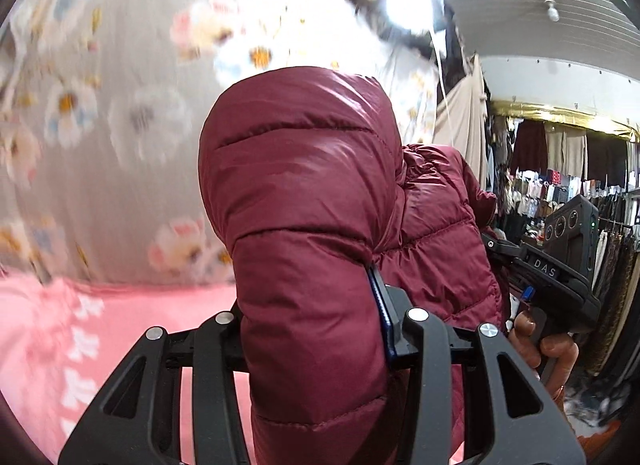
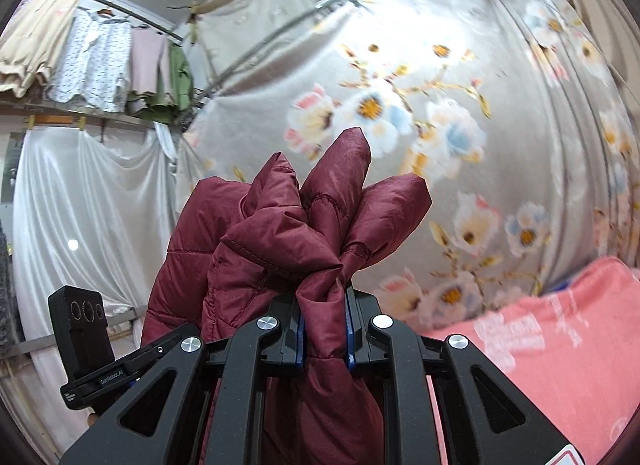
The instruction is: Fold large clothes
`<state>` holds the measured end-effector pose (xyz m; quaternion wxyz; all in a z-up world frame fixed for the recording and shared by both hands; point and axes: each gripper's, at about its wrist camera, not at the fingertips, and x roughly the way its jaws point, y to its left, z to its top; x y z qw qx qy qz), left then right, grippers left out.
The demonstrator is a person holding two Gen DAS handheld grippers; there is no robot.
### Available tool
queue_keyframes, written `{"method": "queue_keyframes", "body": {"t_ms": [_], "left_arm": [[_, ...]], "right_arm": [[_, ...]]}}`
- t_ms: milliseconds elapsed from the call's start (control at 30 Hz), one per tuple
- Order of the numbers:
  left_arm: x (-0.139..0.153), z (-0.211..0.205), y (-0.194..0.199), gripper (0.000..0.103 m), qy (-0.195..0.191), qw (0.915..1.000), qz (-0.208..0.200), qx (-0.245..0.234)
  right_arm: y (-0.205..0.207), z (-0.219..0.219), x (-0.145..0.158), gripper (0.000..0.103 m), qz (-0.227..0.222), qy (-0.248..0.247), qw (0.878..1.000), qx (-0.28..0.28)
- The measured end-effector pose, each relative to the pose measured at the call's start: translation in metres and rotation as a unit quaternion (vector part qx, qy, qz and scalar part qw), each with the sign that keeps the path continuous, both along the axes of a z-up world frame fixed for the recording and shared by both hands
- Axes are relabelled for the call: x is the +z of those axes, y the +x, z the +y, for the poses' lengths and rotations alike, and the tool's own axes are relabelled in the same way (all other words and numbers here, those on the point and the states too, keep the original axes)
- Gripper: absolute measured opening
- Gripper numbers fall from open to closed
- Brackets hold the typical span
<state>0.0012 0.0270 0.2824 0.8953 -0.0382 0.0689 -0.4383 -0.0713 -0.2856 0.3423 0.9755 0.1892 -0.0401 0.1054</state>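
Jacket (image 1: 304, 201) hangs bunched between both grippers: left gripper (image 1: 316, 329) pinches a puffy fold, right gripper (image 2: 324, 329) clamps gathered fabric, before a floral curtain (image 2: 460, 113).

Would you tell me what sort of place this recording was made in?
Probably a clothing shop or market stall: racks of hanging garments, shirts on a rail, and a floral sheet hung as a backdrop.

Both tools were matte black: the left gripper (image 1: 316, 329) and right gripper (image 2: 325, 335) carried silver round screws and blue pads.
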Motion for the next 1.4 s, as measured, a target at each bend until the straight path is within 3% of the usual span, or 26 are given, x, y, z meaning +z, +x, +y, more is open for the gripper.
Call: {"method": "queue_keyframes", "body": {"t_ms": [300,400,567,733,1033,1167,1400], "left_arm": [[0.035,0.065,0.018,0.042,-0.022,0.9967,-0.060,0.050],[0.036,0.079,0.036,0.043,-0.018,0.9955,-0.062,0.070],[0.023,0.093,0.076,0.043,-0.004,0.9947,-0.041,0.094],[-0.015,0.094,0.133,0.043,0.021,0.9936,0.010,0.110],[-0.124,0.080,0.240,0.043,0.069,0.9833,0.121,0.118],[-0.166,0.071,0.270,0.043,0.087,0.9775,0.151,0.119],[-0.223,0.058,0.308,0.043,0.108,0.9699,0.184,0.118]], "right_arm": [[0.050,0.057,0.034,0.015,-0.024,-0.024,0.999,0.025],[0.080,0.069,0.031,0.015,-0.010,-0.024,0.999,0.028],[0.145,0.079,-0.001,0.015,0.037,-0.009,0.999,0.030],[0.208,0.087,-0.051,0.015,0.101,0.001,0.995,0.025],[0.291,0.081,-0.161,0.015,0.209,0.015,0.978,0.012],[0.319,0.073,-0.210,0.015,0.254,0.028,0.967,0.011],[0.352,0.065,-0.268,0.015,0.298,0.042,0.954,0.011]]}}
